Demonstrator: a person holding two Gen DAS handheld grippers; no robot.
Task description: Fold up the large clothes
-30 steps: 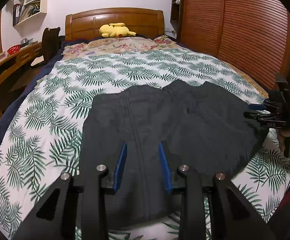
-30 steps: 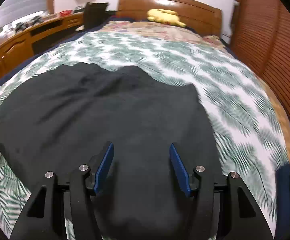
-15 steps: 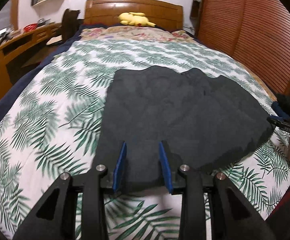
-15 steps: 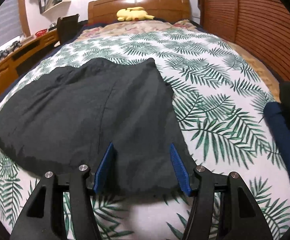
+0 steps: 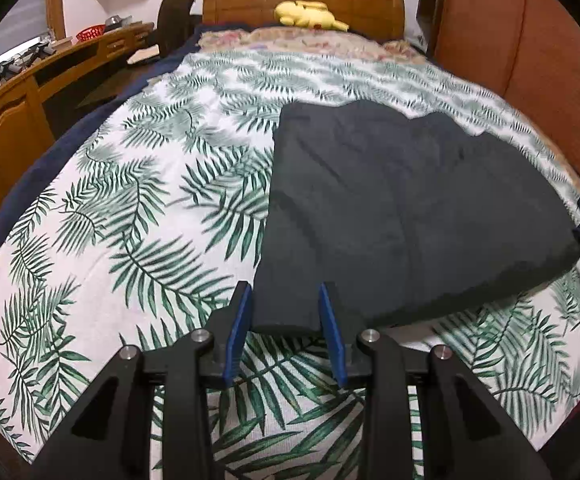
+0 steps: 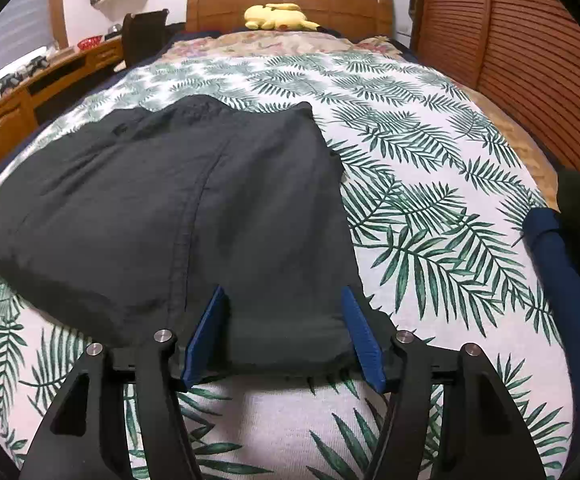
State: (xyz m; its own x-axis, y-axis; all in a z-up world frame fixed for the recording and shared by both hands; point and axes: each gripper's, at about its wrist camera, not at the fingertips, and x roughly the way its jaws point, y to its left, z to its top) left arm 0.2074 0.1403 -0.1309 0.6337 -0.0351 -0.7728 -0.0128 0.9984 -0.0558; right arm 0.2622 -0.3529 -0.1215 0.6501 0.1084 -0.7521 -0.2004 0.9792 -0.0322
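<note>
Your left gripper (image 5: pixel 285 312) and right gripper (image 6: pixel 283 320) both stand open, jaws straddling the flat dark grey fabric garment's (image 6: pixel 177 208) near hem

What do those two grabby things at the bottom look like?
Both look alike. The left gripper and the right gripper each have two black plastic fingers with flat blue pads inside, round silver bolts on top, and triangle-shaped holes in the black frame. No cables, markings or sleeves show.

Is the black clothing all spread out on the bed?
Yes, the black garment lies spread flat on the leafy bedspread, no fold visible yet.
</note>
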